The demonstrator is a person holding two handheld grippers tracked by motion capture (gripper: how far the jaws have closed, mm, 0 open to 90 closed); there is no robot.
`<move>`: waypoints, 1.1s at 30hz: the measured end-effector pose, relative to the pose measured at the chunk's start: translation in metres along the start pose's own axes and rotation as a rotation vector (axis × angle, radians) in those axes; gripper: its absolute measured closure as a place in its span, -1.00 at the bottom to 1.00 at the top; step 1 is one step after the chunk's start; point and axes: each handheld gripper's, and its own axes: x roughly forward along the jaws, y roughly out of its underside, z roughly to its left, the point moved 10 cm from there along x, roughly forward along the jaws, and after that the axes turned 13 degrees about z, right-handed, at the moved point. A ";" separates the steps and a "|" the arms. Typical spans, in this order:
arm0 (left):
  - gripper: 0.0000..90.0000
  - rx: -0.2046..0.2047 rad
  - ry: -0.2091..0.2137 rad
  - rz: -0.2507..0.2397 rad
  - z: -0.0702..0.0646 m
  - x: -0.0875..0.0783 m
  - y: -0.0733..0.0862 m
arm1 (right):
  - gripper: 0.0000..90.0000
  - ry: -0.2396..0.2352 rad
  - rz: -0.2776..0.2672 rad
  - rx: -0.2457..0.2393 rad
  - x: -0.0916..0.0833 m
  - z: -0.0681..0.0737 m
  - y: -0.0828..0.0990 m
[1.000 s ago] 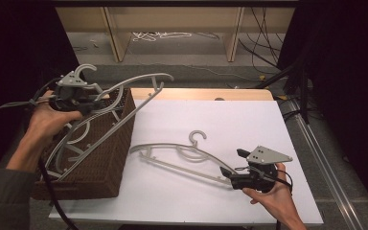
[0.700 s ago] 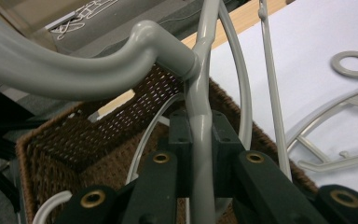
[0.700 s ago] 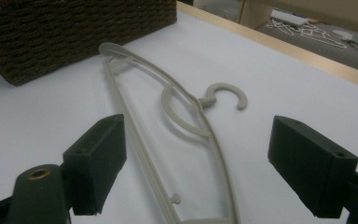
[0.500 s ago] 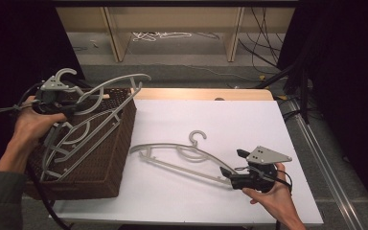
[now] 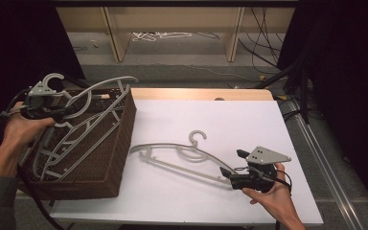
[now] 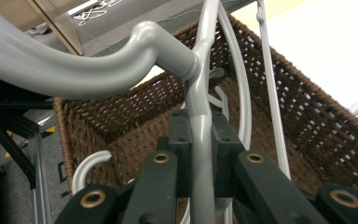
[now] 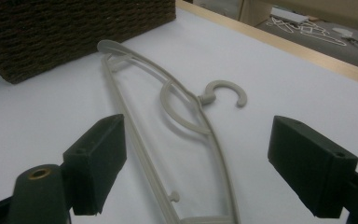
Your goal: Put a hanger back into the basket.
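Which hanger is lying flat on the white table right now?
The grey hanger in front of the open right gripper. The others sit in the wicker basket or are clamped in the left gripper.

- The left gripper (image 6: 200, 172) has its black jaws closed on the grey stem of a plastic hanger (image 6: 198, 107), just below the hook's base.
- The hook curves away to the upper left.
- Beyond the jaws lies a brown wicker basket (image 6: 317, 126) with other grey hangers (image 6: 91, 163) inside.
- A white surface (image 6: 335, 42) shows at the far right.
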 end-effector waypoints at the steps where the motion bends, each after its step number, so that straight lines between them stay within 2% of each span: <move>1: 0.81 -0.004 -0.002 0.002 0.002 0.001 0.003 | -0.55 0.000 0.000 0.001 0.000 0.000 0.000; 4: 0.81 -0.023 -0.005 0.005 0.007 0.001 0.009 | -0.55 -0.001 0.000 -0.001 0.000 0.000 0.000; 7: 0.81 -0.025 -0.012 0.019 0.012 0.004 0.016 | -0.55 0.000 0.001 -0.002 0.000 0.000 0.000; 11: 0.81 -0.048 -0.013 0.012 0.016 0.005 0.020 | -0.56 0.000 0.002 0.001 0.000 0.000 0.000; 17: 0.81 -0.040 -0.023 0.027 0.017 0.009 0.021 | -0.58 0.000 -0.001 0.001 0.000 0.000 0.000; 26: 0.81 -0.038 -0.030 0.006 0.021 0.014 0.021 | -0.57 0.000 0.002 0.002 0.000 0.000 0.001; 29: 0.81 -0.008 -0.024 -0.005 0.020 0.014 0.026 | -0.57 -0.001 0.001 0.006 0.000 0.000 0.001; 30: 0.81 -0.015 -0.021 -0.011 0.019 0.015 0.027 | -0.57 -0.001 0.001 0.006 0.000 -0.001 0.001; 31: 0.81 0.003 -0.022 -0.015 0.020 0.015 0.029 | -0.57 -0.001 0.001 0.007 0.000 -0.001 0.001; 33: 0.81 0.010 -0.025 -0.008 0.022 0.016 0.032 | -0.57 -0.001 0.000 0.007 0.000 -0.001 0.000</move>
